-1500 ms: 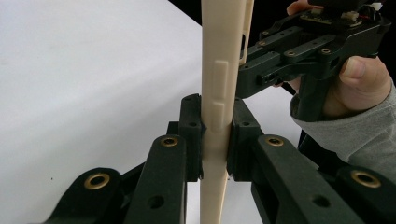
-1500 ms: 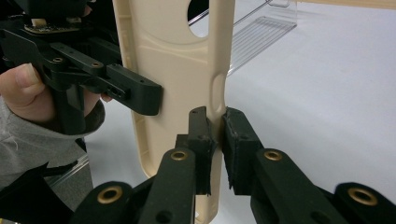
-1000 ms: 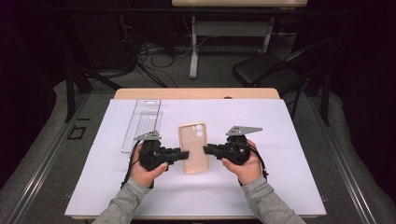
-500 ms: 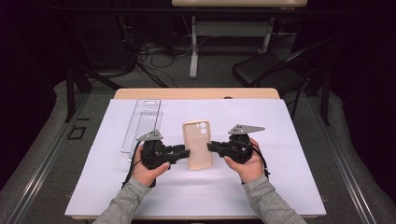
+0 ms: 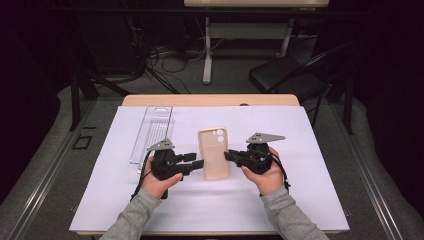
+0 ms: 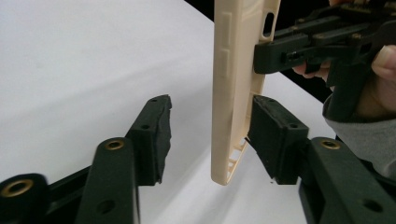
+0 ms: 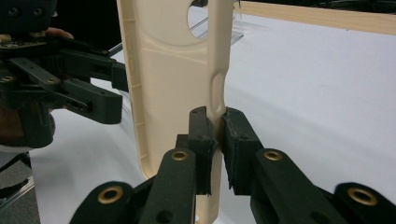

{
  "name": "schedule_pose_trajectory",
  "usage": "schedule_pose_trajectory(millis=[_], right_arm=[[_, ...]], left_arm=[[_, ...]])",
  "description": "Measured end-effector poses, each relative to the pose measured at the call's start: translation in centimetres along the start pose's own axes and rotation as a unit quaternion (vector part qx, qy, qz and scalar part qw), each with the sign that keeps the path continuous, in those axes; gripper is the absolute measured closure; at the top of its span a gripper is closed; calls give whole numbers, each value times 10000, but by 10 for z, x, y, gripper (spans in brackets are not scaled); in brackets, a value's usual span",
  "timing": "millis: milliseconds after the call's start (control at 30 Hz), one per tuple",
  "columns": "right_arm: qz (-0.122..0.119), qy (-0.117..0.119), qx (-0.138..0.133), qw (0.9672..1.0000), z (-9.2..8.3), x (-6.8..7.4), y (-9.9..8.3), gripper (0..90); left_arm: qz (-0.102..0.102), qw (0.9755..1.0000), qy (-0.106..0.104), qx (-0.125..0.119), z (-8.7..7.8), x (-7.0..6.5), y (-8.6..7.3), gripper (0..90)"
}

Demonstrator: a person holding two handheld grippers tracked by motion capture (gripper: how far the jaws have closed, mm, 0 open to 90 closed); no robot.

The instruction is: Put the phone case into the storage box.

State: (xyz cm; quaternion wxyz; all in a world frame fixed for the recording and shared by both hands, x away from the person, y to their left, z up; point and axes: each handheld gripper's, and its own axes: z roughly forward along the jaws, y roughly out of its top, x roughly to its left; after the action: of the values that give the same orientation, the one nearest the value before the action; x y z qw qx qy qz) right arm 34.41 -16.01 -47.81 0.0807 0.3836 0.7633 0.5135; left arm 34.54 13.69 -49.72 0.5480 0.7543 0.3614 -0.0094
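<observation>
Phone case (image 5: 214, 152) pinched by right hand-held gripper (image 5: 231, 156); clear tray (image 5: 151, 132) apart.

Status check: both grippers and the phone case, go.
Right gripper clamped on phone case edge. Left gripper jaws just opening; one pad clear of the case, other pad close. Clear plastic tray lies apart, not obstructing.

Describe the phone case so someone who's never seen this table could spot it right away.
On the white sheet covering the table, look between the two handheld grippers near the front edge. The phone case is the beige rectangle there, its edge clamped by the right gripper. Unlike the clear plastic tray to its left, it is opaque, with camera cutouts.
</observation>
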Motion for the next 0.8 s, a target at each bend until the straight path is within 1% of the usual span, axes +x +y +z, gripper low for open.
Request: schedule_pose_trajectory(millis=[33, 167, 200, 233, 267, 333, 367, 467, 533, 567, 600, 667, 700, 733, 800], right_arm=[[5, -22, -12, 10000, 0, 0, 0, 825], [0, -107, -22, 9999, -1, -2, 0, 825], [-1, -123, -21, 9999, -1, -2, 0, 825], [2, -138, -30, 9999, -1, -2, 0, 825], [-1, -159, -32, 9999, -1, -2, 0, 826], [-6, -204, -29, 9998, -1, -2, 0, 826], [-10, -223, -28, 9997, -1, -2, 0, 826], [-55, -287, -19, 9996, -1, -2, -1, 825], [-77, -321, -3, 9995, -1, -2, -1, 825], [-79, -329, 3, 9994, 0, -2, -1, 826], [-87, -333, 0, 9994, 0, -1, -1, 825], [-96, -342, -8, 9994, 0, -2, -1, 825], [-87, -348, 0, 9994, 0, -1, -1, 825], [-87, -348, 5, 9994, 1, -1, -2, 825], [-112, -361, 26, 9993, 2, 0, -2, 825]], left_arm=[[-1, 10000, 46, -32, -1, 1, 1, 433], [-9, 9997, 208, -114, -6, 6, 2, 407], [18, 9996, 263, -140, -6, 7, 3, 399], [57, 9995, 263, -140, -7, 8, 3, 397], [77, 9995, 284, -125, -7, 8, 3, 398], [169, 9989, 427, -68, -7, 8, 4, 397], [214, 9988, 441, -47, -7, 9, 4, 398], [151, 9987, 485, 42, -7, 11, 4, 398], [-15, 9990, 434, 77, -8, 14, 5, 404], [-19, 9990, 445, 87, -9, 14, 5, 413], [26, 9986, 510, 114, -9, 15, 4, 421], [140, 9972, 695, 243, -9, 17, 5, 424], [147, 9963, 791, 290, -9, 18, 5, 431], [111, 9960, 833, 310, -10, 19, 4, 438], [29, 9960, 821, 352, -10, 22, 4, 442]])
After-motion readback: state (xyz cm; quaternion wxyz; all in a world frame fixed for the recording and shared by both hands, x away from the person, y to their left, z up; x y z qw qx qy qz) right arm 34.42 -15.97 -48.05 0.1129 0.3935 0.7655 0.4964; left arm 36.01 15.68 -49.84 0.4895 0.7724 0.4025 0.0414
